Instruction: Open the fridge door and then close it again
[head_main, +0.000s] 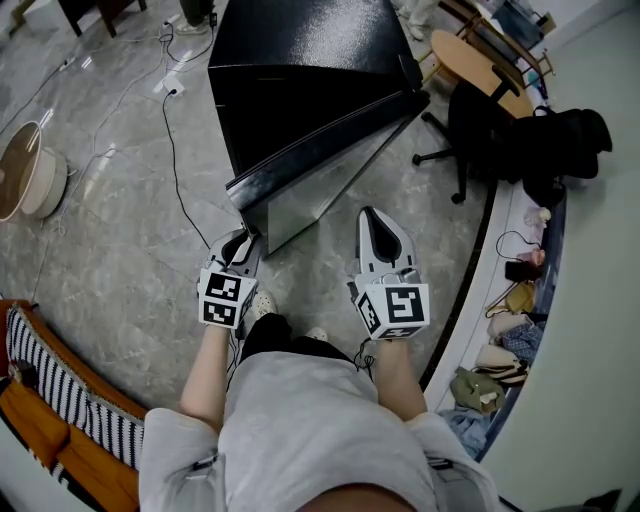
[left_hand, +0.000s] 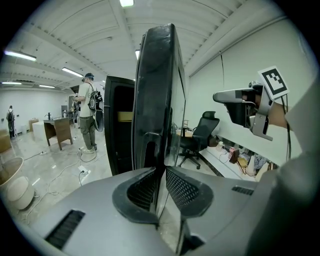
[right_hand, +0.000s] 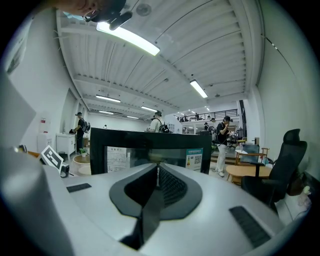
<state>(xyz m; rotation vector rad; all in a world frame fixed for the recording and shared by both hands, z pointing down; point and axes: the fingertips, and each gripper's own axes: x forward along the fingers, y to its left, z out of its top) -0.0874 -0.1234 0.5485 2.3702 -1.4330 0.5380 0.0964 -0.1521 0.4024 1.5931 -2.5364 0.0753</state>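
Fridge door stands well open. It is swung out from the black fridge body at top centre of the head view, with its free edge pointing down-left toward me and its silver inner face on the lower-right side.

Left gripper: jaws are closed to a narrow gap on the door's free edge, and in the left gripper view the edge runs up between the pads. I read that as a live pinch.

Right gripper: jaws together, nothing in them. It hangs at centre-right of the head view, beside the door and clear of it.

Handling, my read:
- It's a rigid hinged slab and won't flex. It probably has some weight, so I expect inertia at the start and stop of a swing.
- The glossy black skin looks slick, so a pinch on it could slide if I pull off-axis.
- It travels on an arc, so the hand has to follow that curve or the grip gets twisted out.
- The seal will likely grab at the very end of closing.

Where to hold: the free edge, far from the hinge, for leverage, which is where the left gripper is now. The dark recess in the edge face just above the jaws looks like the handle pocket, and I can't confirm that. For closing, a flat push on the outer face looks safer than a pinch.

Office chair sits near the hinge end.
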